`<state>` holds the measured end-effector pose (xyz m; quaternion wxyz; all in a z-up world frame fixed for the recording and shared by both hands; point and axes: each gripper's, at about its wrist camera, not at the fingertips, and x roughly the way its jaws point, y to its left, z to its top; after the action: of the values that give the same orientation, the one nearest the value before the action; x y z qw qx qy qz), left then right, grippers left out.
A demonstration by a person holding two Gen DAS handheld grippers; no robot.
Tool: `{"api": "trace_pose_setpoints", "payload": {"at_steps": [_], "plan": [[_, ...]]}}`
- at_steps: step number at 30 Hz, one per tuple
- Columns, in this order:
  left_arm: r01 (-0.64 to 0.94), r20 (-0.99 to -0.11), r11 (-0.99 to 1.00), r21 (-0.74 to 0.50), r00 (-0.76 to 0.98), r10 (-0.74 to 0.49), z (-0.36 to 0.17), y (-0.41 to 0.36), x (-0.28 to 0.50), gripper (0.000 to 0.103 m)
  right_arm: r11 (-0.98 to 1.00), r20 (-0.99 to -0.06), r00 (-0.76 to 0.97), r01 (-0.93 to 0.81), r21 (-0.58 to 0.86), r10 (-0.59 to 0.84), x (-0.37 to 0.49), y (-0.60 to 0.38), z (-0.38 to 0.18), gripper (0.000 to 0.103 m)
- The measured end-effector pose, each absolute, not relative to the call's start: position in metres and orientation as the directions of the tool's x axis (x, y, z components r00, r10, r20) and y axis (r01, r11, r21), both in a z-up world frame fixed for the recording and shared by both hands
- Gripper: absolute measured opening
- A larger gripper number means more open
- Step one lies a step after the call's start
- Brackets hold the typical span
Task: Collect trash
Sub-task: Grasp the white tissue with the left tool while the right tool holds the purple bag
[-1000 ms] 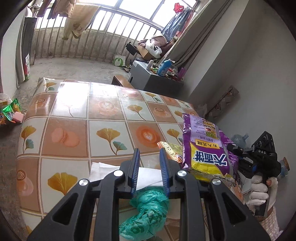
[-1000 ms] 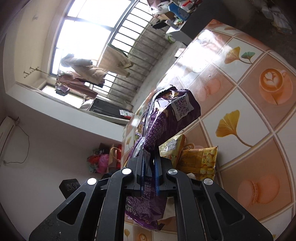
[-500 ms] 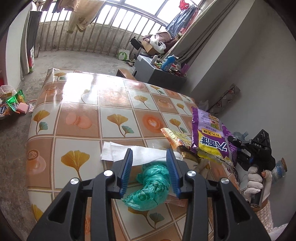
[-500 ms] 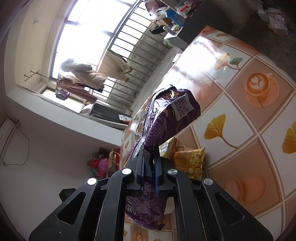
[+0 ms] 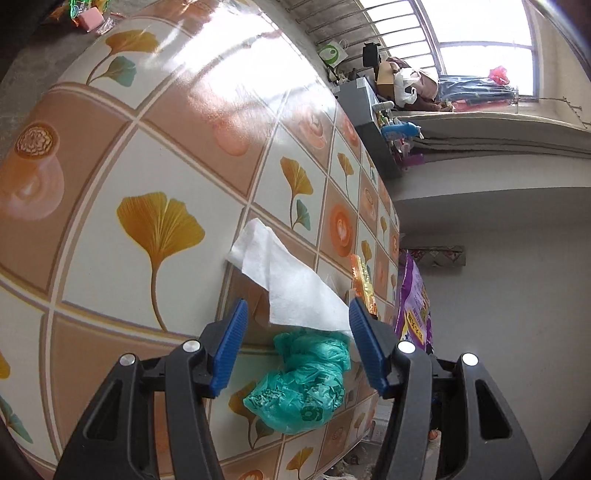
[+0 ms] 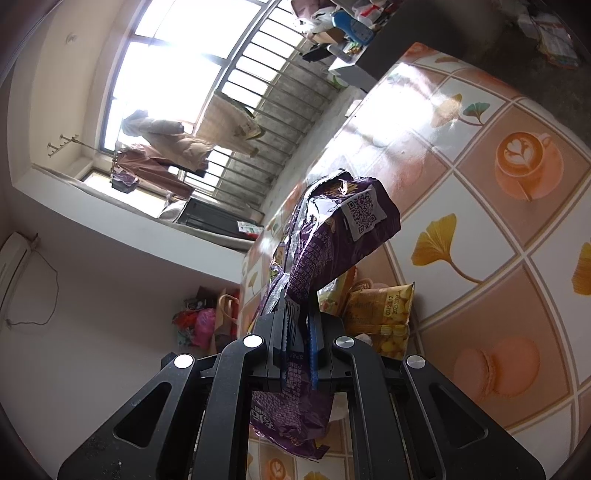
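Note:
My left gripper (image 5: 295, 341) is open wide above the patterned table (image 5: 155, 155). A crumpled green plastic bag (image 5: 303, 380) lies between and just below its blue pads. A white paper tissue (image 5: 291, 288) lies on the table just beyond. My right gripper (image 6: 297, 339) is shut on a large purple snack bag (image 6: 332, 240) and holds it up off the table; the bag also shows in the left wrist view (image 5: 413, 302). Yellow snack packets (image 6: 380, 310) lie on the table under the purple bag, and one orange-yellow packet (image 5: 364, 284) shows beyond the tissue.
A dark cabinet with bottles and clutter (image 5: 373, 122) stands past the table's far end by the barred window (image 6: 258, 88). Wrappers lie on the floor (image 5: 85, 11) beside the table. Bags (image 6: 207, 325) sit on the floor by the wall.
My left gripper has opened wider, rolled sideways and drawn back so the green bag lies free between its pads. The right gripper still holds the purple bag, barely moved.

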<state>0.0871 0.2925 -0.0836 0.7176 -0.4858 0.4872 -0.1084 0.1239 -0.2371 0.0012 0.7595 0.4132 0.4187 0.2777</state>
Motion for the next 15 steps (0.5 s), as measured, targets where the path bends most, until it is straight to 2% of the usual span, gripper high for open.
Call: {"api": "trace_pose_setpoints", "payload": {"at_steps": [9,12,15], "plan": [[-0.348,-0.587,0.473,-0.809,0.488,-0.646,-0.099,0.291,0.098,0.053,0.505,-0.408,0.494,-0.074,0.860,0.768,0.124,-0.239,0.001,0.007],[-0.334,-0.597,0.496,-0.802,0.491,-0.635,-0.098,0.290,0.102,0.046,0.504,-0.408,0.494,-0.074,0.860,0.768,0.124,-0.240,0.001,0.007],[-0.315,-0.596,0.509,-0.801,0.494,-0.633,-0.096,0.287,0.104,0.034,0.503,-0.407,0.493,-0.074,0.861,0.769,0.124,-0.241,0.000,0.007]]}}
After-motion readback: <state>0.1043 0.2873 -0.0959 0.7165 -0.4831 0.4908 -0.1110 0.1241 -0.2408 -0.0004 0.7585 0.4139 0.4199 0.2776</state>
